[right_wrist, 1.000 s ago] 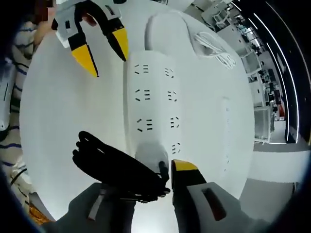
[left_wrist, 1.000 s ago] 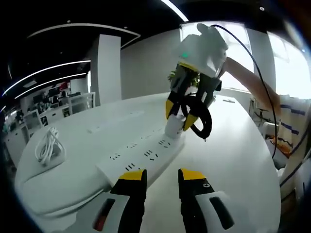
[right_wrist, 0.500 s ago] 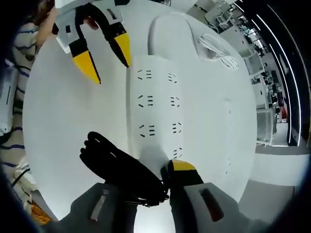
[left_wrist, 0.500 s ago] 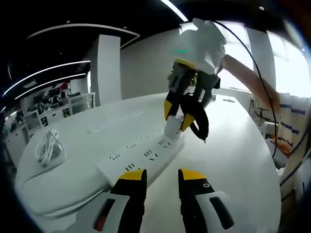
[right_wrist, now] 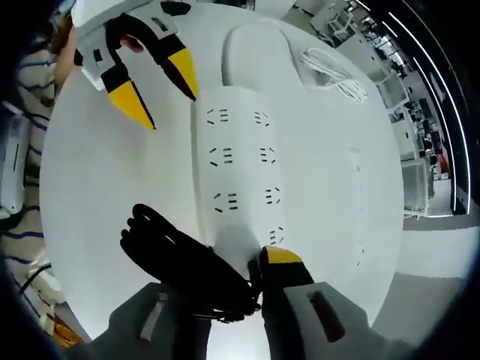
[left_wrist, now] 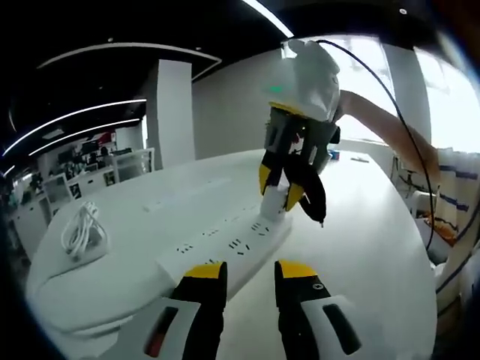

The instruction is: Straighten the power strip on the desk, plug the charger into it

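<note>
In the left gripper view, the left gripper (left_wrist: 250, 271) hangs empty, jaws slightly parted, at the power strip's (left_wrist: 225, 247) near end. At the far end, toward the desk's (left_wrist: 360, 247) middle, the right gripper (left_wrist: 283, 182) clamps the white charger (left_wrist: 274, 202), its black cord (left_wrist: 310, 187) coiled alongside.

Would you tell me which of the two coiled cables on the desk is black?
The black coiled cable hanging beside the right gripper, attached to the white charger; the other, a white cable bundle, lies past the power strip.

No readable text, labels, brand names or numbers appear anywhere in the left gripper view or the right gripper view; markings are too small or blurred.
</note>
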Motion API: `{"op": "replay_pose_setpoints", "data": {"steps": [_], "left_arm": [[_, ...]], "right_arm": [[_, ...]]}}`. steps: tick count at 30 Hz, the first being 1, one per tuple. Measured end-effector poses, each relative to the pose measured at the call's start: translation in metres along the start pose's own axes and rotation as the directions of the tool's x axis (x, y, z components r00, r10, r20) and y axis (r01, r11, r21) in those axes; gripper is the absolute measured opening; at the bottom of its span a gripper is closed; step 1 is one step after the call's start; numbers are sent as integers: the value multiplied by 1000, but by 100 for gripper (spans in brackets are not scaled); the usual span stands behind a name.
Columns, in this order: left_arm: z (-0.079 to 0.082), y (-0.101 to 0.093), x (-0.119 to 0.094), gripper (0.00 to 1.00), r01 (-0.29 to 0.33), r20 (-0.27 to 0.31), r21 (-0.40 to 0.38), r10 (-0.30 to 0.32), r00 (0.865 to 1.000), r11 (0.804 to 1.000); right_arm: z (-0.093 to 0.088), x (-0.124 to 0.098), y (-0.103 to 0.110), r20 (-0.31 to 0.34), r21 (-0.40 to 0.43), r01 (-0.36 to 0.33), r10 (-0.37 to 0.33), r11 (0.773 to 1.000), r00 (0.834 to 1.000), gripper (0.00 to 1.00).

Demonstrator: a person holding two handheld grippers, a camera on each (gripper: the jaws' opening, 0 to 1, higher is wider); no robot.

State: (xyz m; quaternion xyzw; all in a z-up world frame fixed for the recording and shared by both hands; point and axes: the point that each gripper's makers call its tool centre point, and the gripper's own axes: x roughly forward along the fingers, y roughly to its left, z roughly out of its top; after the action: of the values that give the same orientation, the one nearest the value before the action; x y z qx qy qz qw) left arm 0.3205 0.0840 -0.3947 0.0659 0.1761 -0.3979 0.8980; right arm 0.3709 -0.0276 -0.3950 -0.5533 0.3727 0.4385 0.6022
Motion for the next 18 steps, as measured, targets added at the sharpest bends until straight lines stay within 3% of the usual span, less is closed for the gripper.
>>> {"op": "replay_pose_setpoints", "data": {"steps": [7,18], "left_arm": [[0,0,1,26,-3,-3,3,3,1000,1000],[-4,-1,4,26,0,-16,6,0,1000,1000]], "right_arm": [[0,2,1,-51,-16,21,-22,1000,998,22],[-1,2,-3,-30,-6,42,-43,999,999,23]]}}
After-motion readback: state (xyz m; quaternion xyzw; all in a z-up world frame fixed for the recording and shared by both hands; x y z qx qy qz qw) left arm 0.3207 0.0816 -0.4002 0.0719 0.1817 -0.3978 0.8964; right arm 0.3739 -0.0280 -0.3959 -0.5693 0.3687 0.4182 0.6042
